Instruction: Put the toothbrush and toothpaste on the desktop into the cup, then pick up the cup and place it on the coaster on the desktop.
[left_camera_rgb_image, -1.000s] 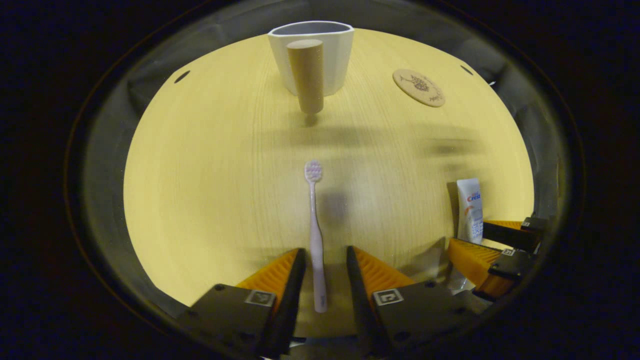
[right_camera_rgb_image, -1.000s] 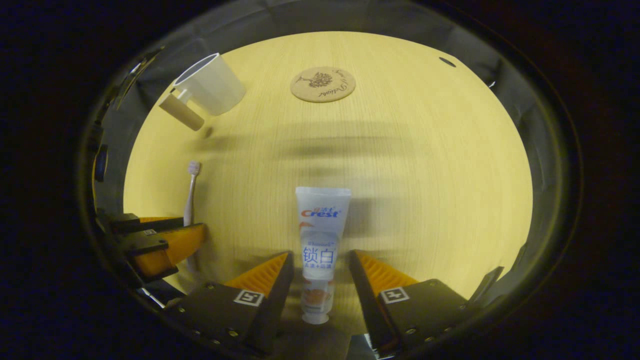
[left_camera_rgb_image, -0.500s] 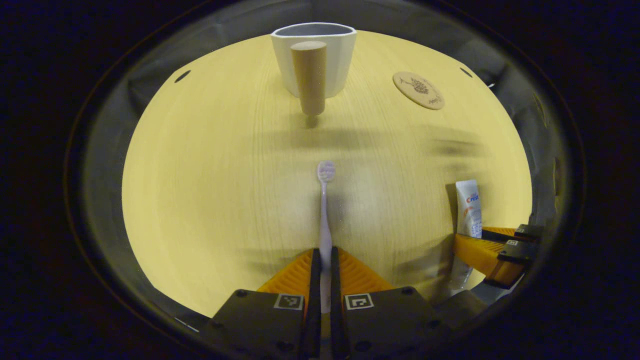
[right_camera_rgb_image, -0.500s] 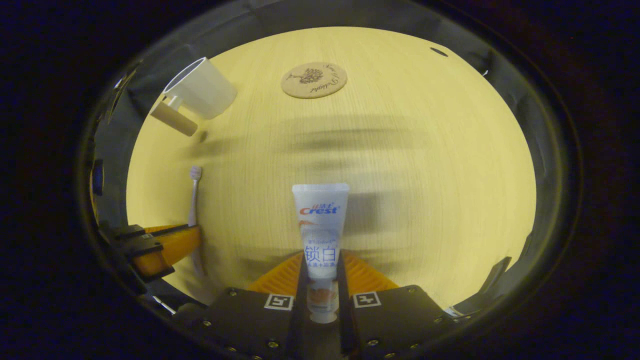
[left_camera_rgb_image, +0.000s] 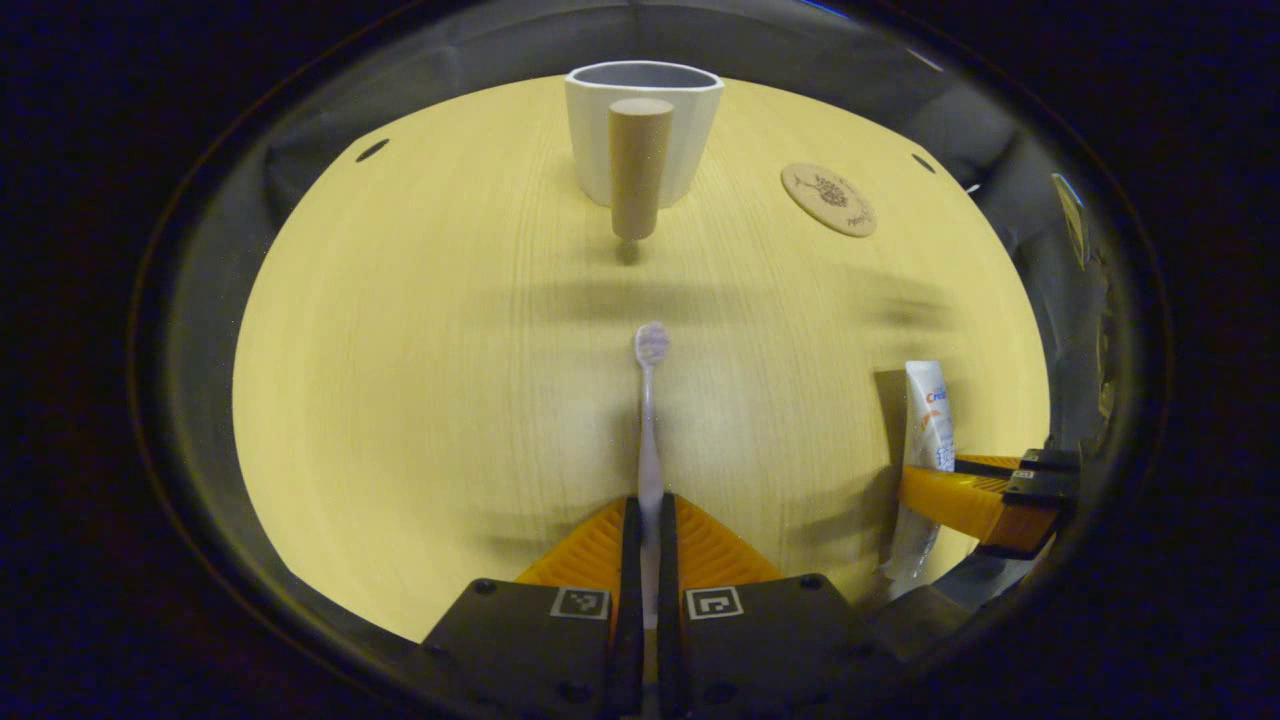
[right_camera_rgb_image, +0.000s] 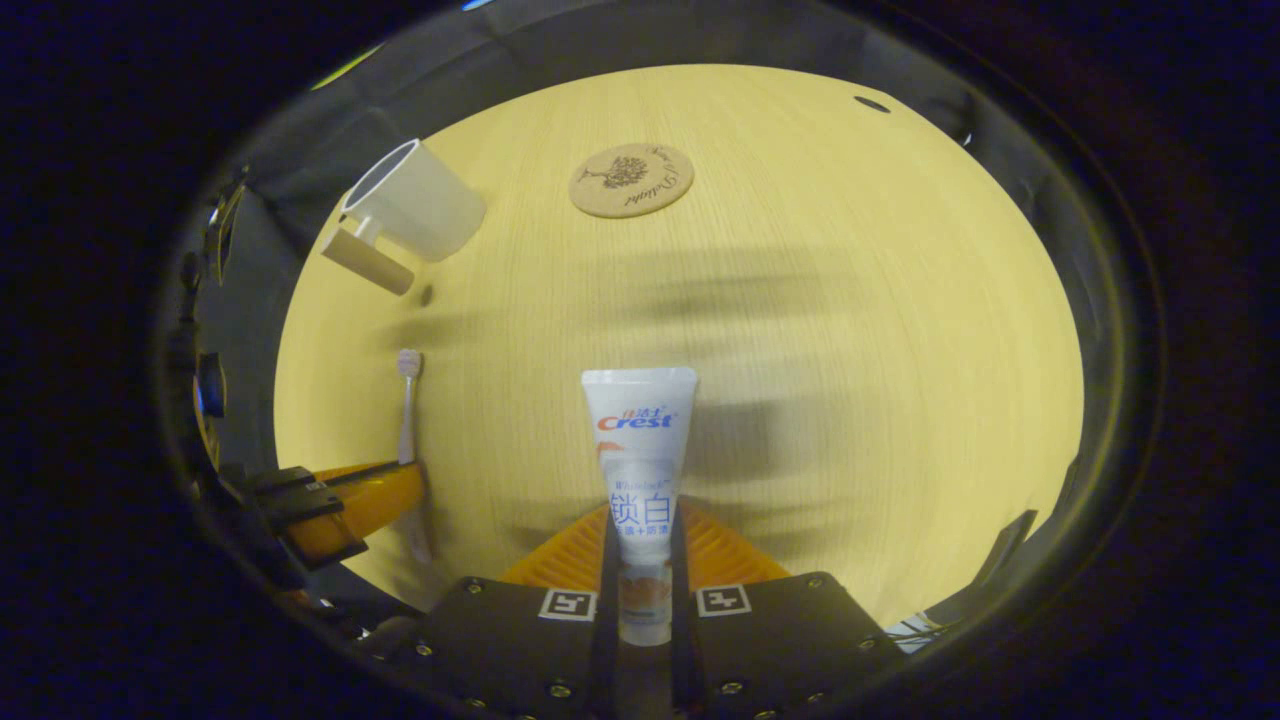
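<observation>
Left gripper: your left gripper (left_camera_rgb_image: 648, 530) has its two fingers pressed onto the handle of the toothbrush (left_camera_rgb_image: 650, 430); in the right gripper view it sits at the lower left (right_camera_rgb_image: 385, 490).
Toothbrush: it runs straight ahead from between your fingers, bristle head pointing toward the cup (left_camera_rgb_image: 645, 125); whether the head touches the desktop (left_camera_rgb_image: 420, 380) you cannot tell.
Right gripper: your right gripper (right_camera_rgb_image: 640, 545) pinches the lower, cap end of the toothpaste (right_camera_rgb_image: 640, 450), both fingers against the tube; from the left gripper view it shows at the right edge (left_camera_rgb_image: 965, 495).
Toothpaste: the flat crimped end points forward, away from your hand, with its shadow on the wood just to its right.
Cup: white, upright at the far side of the desktop, open mouth up, wooden handle (left_camera_rgb_image: 638, 165) facing your left gripper.
Coaster: the round coaster (right_camera_rgb_image: 631, 180) lies flat on the far desktop, right of the cup and well apart from it.
</observation>
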